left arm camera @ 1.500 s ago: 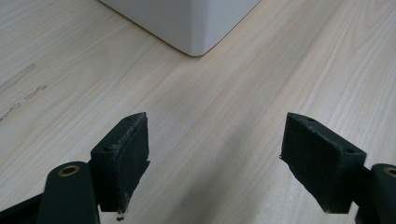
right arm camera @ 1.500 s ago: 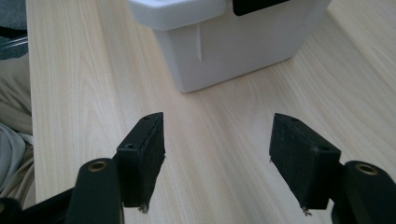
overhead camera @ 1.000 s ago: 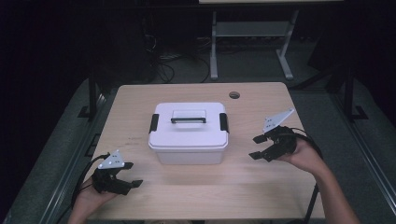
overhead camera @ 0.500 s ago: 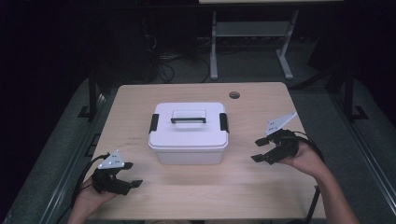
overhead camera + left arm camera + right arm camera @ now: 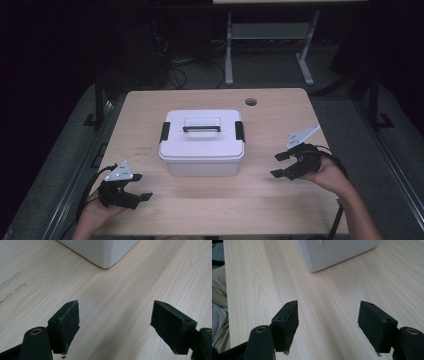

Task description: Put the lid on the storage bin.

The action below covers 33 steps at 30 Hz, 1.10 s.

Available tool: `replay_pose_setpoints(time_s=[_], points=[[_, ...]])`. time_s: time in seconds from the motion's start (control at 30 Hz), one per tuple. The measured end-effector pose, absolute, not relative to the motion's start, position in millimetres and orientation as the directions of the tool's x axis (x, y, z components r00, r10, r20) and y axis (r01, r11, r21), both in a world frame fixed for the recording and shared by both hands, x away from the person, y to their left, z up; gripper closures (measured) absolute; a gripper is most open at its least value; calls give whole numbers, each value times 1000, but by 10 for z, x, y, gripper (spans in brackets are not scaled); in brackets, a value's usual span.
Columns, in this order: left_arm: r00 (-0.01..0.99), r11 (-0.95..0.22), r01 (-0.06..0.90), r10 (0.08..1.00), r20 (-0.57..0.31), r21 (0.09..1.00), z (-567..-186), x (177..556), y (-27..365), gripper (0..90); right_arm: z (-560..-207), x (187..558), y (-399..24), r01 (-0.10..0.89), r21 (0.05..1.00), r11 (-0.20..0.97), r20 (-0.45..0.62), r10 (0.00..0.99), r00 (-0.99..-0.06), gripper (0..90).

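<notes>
A white lidded box with a dark handle and black side latches stands in the middle of the wooden table. My left gripper rests low at the table's front left, open, nothing between its jaws; a corner of the box lies ahead of it. My right gripper hovers at the right of the box, open and empty, its jaws pointing toward the box's lower corner.
A round cable hole sits near the table's far edge. Bare wood lies on both sides of the box and in front of it. Beyond the table stand a metal frame and cables on a dark floor.
My right gripper has drifted slightly down and toward the table's front. The left gripper and the box have stayed put.
</notes>
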<state>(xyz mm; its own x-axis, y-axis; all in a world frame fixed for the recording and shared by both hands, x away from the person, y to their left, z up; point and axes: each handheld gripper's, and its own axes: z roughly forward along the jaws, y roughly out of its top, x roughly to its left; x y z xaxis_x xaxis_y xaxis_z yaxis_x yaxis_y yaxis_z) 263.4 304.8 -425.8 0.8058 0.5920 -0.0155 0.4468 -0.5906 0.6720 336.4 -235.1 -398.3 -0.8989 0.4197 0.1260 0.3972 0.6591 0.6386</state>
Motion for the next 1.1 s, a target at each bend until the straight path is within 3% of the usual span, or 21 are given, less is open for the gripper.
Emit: replay_pose_setpoints(time_s=[1.1], points=[[800,-583,451,600,-17,675,-4265,2632,3050,217,-4200,3210,-2519,438,638,633,164,444,-881,307]])
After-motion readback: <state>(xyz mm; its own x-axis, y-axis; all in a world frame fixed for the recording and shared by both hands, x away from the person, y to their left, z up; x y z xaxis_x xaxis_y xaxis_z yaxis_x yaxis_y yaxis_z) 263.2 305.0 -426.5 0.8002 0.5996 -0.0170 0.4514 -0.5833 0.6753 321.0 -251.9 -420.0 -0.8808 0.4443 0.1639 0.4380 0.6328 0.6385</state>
